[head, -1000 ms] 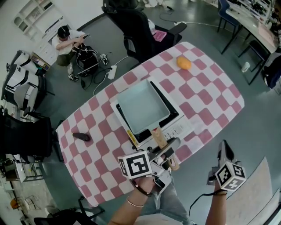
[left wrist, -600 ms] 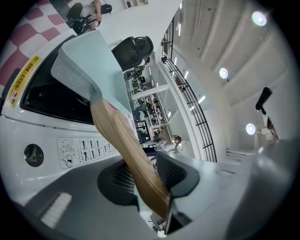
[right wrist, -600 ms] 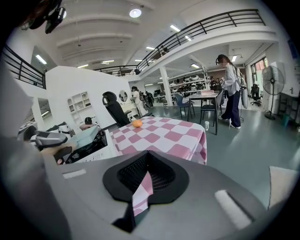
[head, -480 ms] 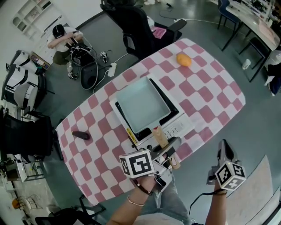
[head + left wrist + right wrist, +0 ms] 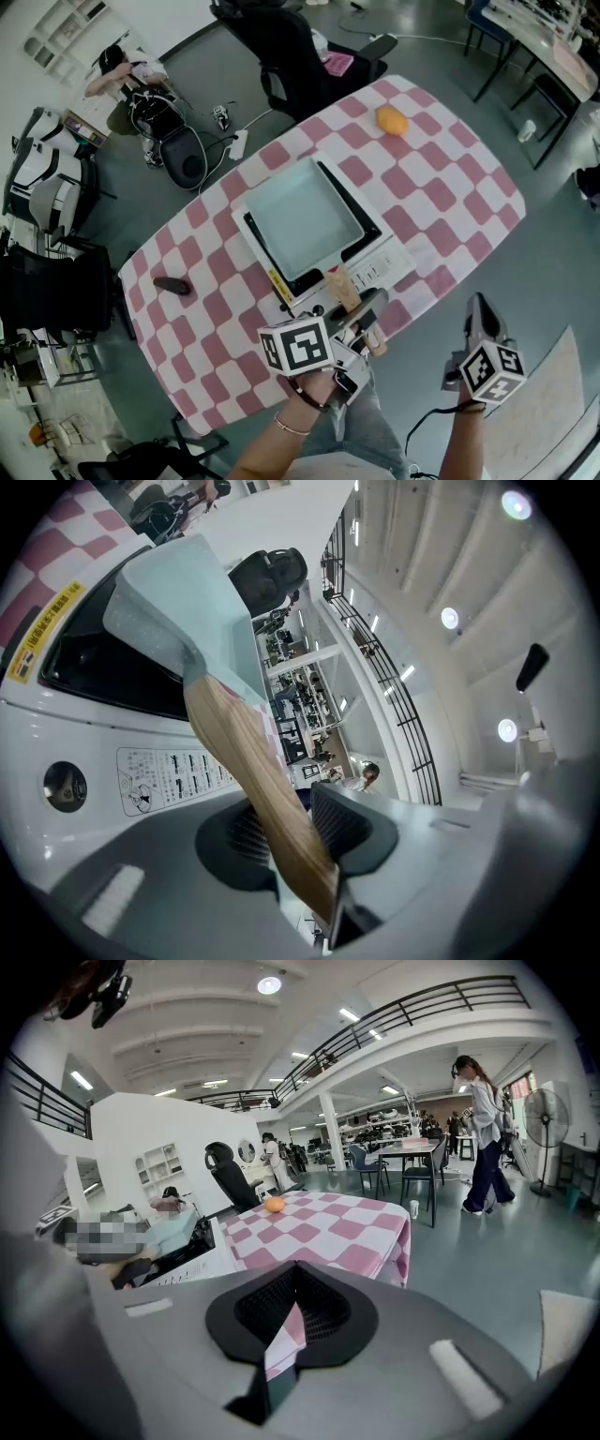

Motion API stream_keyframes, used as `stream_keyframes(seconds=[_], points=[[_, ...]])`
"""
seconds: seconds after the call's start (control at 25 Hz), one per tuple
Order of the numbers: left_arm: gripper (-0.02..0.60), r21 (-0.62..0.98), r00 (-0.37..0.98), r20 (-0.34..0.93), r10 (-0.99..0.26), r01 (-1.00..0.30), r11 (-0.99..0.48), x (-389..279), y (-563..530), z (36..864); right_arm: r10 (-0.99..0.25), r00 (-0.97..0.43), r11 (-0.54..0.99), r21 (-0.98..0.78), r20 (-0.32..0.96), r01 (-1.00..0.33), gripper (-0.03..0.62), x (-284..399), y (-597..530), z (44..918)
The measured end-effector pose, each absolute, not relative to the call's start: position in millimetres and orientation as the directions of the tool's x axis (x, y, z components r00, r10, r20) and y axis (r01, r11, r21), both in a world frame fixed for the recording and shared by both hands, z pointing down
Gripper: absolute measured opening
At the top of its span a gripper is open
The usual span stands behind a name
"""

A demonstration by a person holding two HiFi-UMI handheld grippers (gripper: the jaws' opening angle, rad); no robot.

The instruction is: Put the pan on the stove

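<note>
The pale blue square pan (image 5: 302,223) sits on the white tabletop stove (image 5: 378,265) in the middle of the checked table (image 5: 441,197). Its wooden handle (image 5: 341,288) points toward me. My left gripper (image 5: 366,319) has that handle between its jaws, which are closing, and both pads touch the wood. In the left gripper view the handle (image 5: 253,771) runs from the pan (image 5: 178,602) down between the pads, over the stove's control panel (image 5: 159,780). My right gripper (image 5: 480,314) hangs off the table's near right side, shut and empty (image 5: 291,1321).
An orange (image 5: 392,120) lies at the table's far end. A small black object (image 5: 172,286) lies on the left part. A black office chair (image 5: 291,56) stands behind the table. A person (image 5: 117,70) sits on the floor at far left; another person (image 5: 483,1133) walks at right.
The pan and both grippers have hardly moved. The view has drifted slightly, and the person on the floor has shifted.
</note>
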State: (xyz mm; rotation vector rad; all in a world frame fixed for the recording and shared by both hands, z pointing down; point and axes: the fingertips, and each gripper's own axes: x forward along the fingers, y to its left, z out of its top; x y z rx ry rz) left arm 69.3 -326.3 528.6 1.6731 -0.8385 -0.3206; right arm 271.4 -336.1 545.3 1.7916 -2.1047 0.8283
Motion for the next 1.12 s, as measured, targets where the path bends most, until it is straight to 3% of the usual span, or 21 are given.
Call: stream_keyframes(seconds=[0.8, 1.12], points=[[0.109, 0.941, 0.731, 0.206, -0.65, -0.331, -0.074, 74.7, -329.7, 529.4, -0.81, -0.214, 0.079, -0.261, 0.546, -0.962, 0.009, 266.3, -336.0, 549.7], [0.172, 0.931, 0.748, 0.246, -0.616, -0.36, -0.065, 72.6, -327.4, 534.7, -0.811, -0.223, 0.095, -0.254, 0.541, -0.963, 0.009, 257.8, -337.6, 542.9]])
